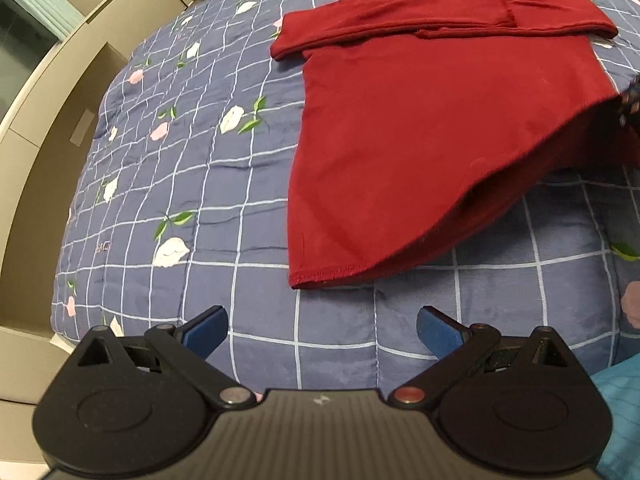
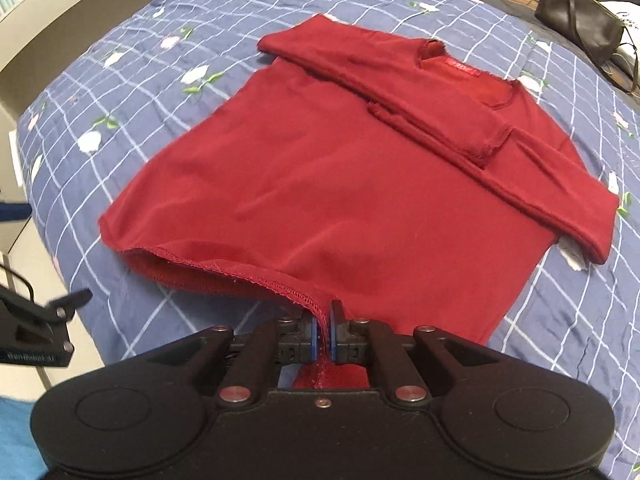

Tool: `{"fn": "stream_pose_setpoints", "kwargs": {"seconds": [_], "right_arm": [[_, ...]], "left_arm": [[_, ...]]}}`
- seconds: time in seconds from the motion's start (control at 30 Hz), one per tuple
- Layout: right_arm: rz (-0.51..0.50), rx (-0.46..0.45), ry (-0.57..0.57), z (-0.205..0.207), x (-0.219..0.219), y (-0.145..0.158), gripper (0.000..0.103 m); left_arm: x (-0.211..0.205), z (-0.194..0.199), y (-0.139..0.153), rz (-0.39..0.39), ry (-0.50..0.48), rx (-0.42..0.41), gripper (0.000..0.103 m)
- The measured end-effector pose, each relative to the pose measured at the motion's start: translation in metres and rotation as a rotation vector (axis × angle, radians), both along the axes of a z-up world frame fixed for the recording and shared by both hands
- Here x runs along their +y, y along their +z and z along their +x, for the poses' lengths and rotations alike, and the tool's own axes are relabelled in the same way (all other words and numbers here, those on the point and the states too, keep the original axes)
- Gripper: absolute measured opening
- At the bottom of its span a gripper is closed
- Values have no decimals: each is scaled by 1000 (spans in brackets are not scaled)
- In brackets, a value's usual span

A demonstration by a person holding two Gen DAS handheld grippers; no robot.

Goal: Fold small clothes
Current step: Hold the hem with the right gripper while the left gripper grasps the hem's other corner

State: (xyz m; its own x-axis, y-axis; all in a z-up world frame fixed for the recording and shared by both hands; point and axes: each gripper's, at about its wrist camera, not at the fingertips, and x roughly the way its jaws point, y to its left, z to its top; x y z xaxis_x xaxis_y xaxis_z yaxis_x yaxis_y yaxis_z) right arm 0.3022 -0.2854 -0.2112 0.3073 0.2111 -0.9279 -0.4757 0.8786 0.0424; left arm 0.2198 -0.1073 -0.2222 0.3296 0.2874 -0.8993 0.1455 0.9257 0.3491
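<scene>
right gripper (image 2: 325,334) pressed together on the near hem corner of the red shirt (image 2: 360,184), lifting that edge off the quilt (image 2: 120,92). left gripper (image 1: 322,330) spread wide, empty, hanging above the blue checked floral cover just short of the shirt's other hem corner. red shirt (image 1: 420,128) spread flat mid-bed, both sleeves folded across the chest, neckline and red label at the far end. beyond, a dark handbag (image 2: 580,24) on the bed's far right edge.
</scene>
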Motion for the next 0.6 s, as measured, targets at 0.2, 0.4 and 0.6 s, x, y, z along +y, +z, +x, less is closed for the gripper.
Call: {"fn": "stream_pose_setpoints", "kwargs": {"seconds": [0.2,0.4,0.6], "right_arm": [[11,9,-40,10,-3,7,5],[11,2,-65,17,-1,14,5],[44,3,-133,28,-4,22,5]], "left_arm": [[6,-4,-5,-2,-7,-3,102],[11,-1,-12,11,-17,-11,103],[9,8,-15,56,-114,-43,103]]}}
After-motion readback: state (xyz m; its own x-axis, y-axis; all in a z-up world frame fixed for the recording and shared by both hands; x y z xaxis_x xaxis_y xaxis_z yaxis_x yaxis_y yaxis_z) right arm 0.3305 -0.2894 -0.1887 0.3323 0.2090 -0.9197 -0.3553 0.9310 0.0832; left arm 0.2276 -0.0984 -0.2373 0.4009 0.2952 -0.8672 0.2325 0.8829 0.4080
